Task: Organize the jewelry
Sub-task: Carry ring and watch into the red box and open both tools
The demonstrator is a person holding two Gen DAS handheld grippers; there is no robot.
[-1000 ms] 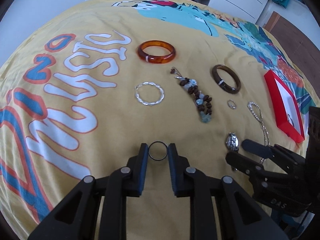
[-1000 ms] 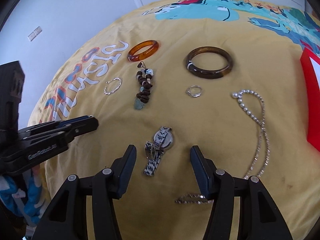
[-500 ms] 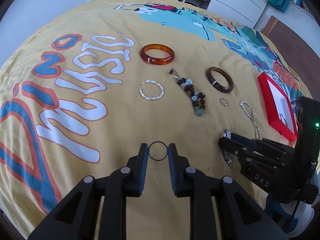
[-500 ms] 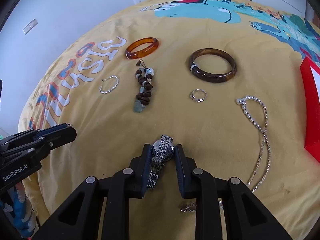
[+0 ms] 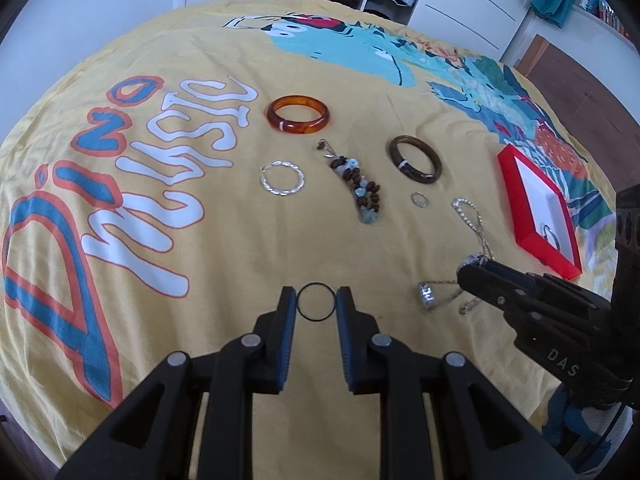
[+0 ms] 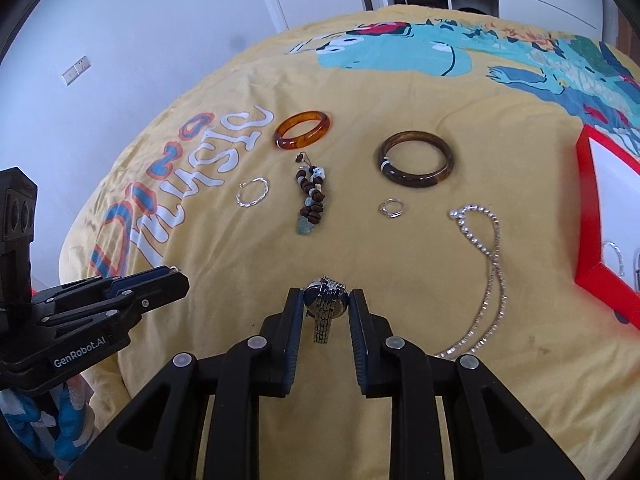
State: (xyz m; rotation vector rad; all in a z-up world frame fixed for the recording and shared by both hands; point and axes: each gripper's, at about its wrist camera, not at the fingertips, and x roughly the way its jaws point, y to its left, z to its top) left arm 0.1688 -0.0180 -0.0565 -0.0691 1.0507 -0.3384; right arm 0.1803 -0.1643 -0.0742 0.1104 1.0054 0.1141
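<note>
A thin black ring (image 5: 316, 322) hangs above the yellow blanket (image 5: 200, 264), pinched between the pads of my left gripper (image 5: 316, 304), which is shut on it. My right gripper (image 6: 325, 300) is shut on a silver watch (image 6: 322, 326); its case sits between the pads and its band dangles below. In the left wrist view the right gripper (image 5: 472, 270) is at the lower right with the watch (image 5: 428, 296) hanging from it. A red tray (image 5: 552, 258) with a white floor lies at the right and holds a silver ring (image 5: 554, 240).
Spread on the blanket are an amber bangle (image 5: 298, 127), a dark brown bangle (image 6: 416, 180), a twisted silver bracelet (image 5: 282, 193), a bead bracelet (image 5: 356, 188), a small silver ring (image 6: 391, 208) and a rhinestone necklace (image 6: 494, 272). Wardrobes and a white wall stand beyond.
My right gripper closed on the watch and lifted it off the blanket. Both grippers rose, so the jewelry looks smaller. The left still holds the black ring.
</note>
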